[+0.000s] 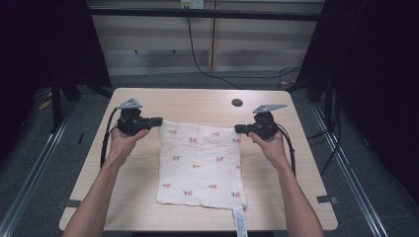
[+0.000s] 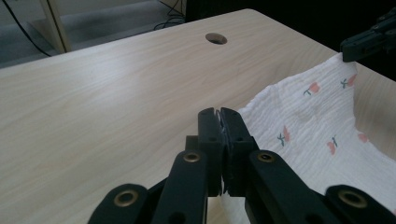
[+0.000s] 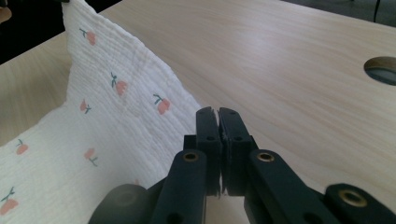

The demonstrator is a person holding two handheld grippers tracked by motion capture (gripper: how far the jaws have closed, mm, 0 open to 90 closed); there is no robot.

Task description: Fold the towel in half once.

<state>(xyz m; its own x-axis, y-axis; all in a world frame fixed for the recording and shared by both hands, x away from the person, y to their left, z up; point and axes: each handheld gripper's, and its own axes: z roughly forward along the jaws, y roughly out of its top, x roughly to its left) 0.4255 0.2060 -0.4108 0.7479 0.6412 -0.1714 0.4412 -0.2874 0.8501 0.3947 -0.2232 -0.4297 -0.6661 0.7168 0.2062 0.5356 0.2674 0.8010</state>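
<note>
1. two grippers hold one white muslin cloth (image 1: 200, 165) by its far corners; the left gripper (image 1: 157, 120) pinches the far-left corner and the right gripper (image 1: 238, 129) pinches the far-right corner.
2. in the left gripper view, the left gripper (image 2: 219, 114) has its jaws clenched together with a thin edge of the cloth (image 2: 317, 130) caught between them; the fabric spreads away to the right of the jaws.
3. in the right gripper view, the right gripper (image 3: 217, 113) is likewise clamped on a thin edge of the cloth (image 3: 107, 121), which spreads away to the left of the jaws.
4. the far edge of the cloth runs between the two grippers and is raised off the wooden table (image 1: 197, 101); the near part lies flat on the tabletop, reaching close to the near edge.
5. one white label tag (image 1: 239, 217) hangs from the near edge of the cloth, toward its right corner, and passes over the table's edge.
6. small pink flower prints with green stems are scattered over the cloth; about a dozen can be counted in the high view.
7. one round cable hole (image 1: 237, 102) sits in the table beyond the cloth, nearer the right gripper.
8. two hands grasp the grippers: the left hand (image 1: 122, 140) and the right hand (image 1: 269, 145), forearms coming in from the near side.
</note>
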